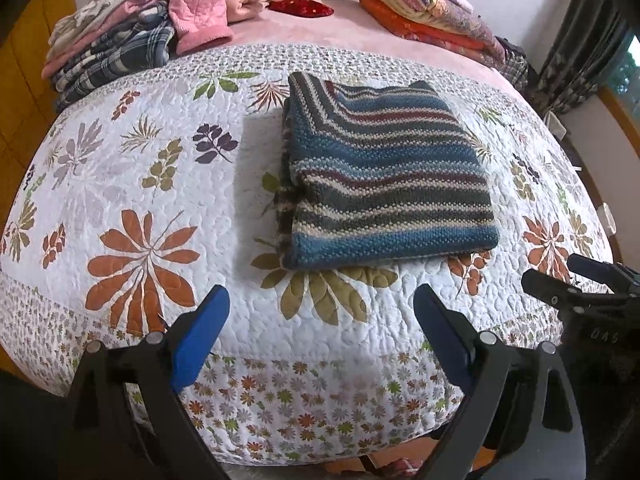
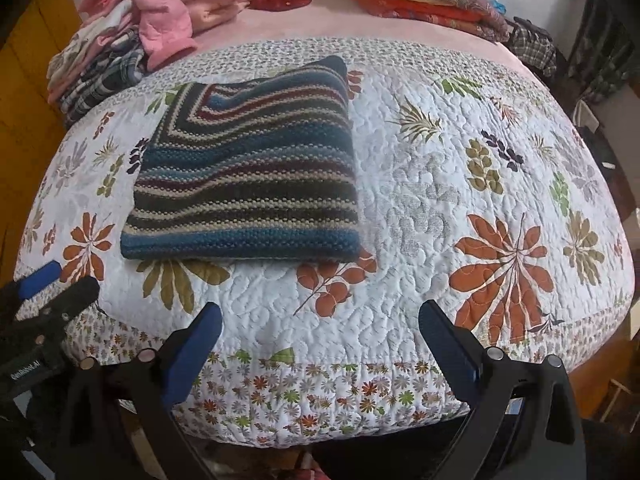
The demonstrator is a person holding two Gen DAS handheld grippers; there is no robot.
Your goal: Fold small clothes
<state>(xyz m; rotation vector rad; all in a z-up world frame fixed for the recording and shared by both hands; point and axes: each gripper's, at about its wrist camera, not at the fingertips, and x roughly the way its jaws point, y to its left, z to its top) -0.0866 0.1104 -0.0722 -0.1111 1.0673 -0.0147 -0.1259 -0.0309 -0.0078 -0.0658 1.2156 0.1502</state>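
Across the bed [image 1: 320, 28] lies a white quilt [image 1: 120, 168] with leaf and flower prints, and on it rests the striped knit sweater [image 1: 384, 176], folded into a neat rectangle. At the far end stand a stack of pink and plaid clothes [image 1: 120, 36] and folded blankets [image 1: 420, 8]. Both grippers hover at the near edge, clear of the sweater. Only the left view shows a window [image 1: 628, 76]. The left gripper [image 1: 320, 312] has its blue fingers spread wide, empty; the right gripper [image 2: 320, 324] likewise, wide and empty.
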